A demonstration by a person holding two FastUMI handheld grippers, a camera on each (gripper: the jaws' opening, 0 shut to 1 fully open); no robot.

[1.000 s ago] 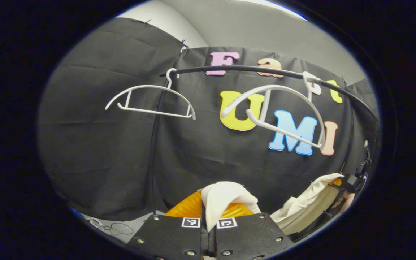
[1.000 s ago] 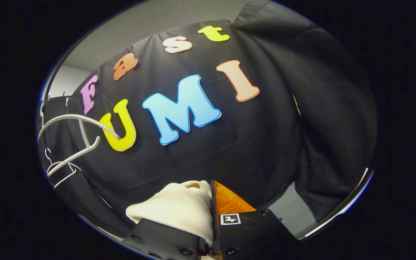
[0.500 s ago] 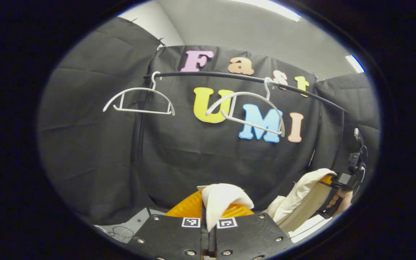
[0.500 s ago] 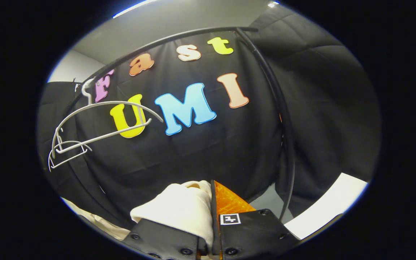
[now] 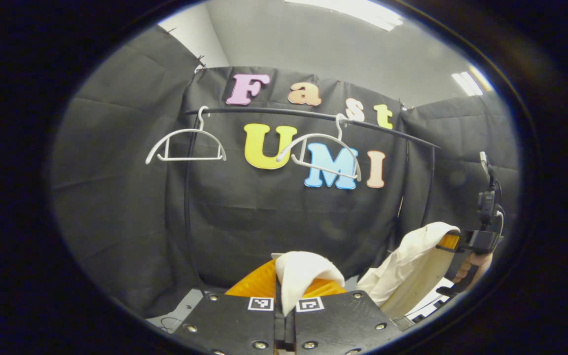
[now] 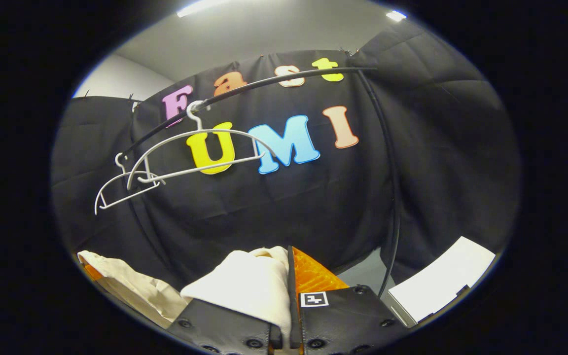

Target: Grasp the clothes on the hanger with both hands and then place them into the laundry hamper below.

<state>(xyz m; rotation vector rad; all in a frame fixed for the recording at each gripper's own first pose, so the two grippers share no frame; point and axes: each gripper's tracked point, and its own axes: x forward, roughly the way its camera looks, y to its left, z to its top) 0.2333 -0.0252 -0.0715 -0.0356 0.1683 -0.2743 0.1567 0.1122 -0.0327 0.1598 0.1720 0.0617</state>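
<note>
Both hangers have shrunk and slid toward the upper middle of the frames over the last second, so the grippers have been drawn back from the rail, and the whole rail (image 5: 313,114) is now seen in the left gripper view. The cream garment (image 5: 412,266) has been carried along with them and is no longer on a hanger.

At the bottom centre of the left gripper view, the left gripper (image 5: 284,296) is closed on a pinched fold of the cloth, which bulges up between its fingers. At the bottom centre of the right gripper view, the right gripper (image 6: 289,301) is likewise clamped on a bunch of the same garment (image 6: 244,286). The right gripper is also seen at the lower right edge of the left gripper view, held in a hand (image 5: 471,268), with cloth draped from it toward the bottom centre. Two grips are presumably used so that the fabric is kept spread and off the floor while it is carried.

The near hanger (image 5: 321,155) and the far hanger (image 5: 185,145) hang bare on the rail in the upper half of the frame, the near one tilted.

The laundry hamper cannot be made out in these frames. It is judged that lowering and releasing remain to be done.
</note>
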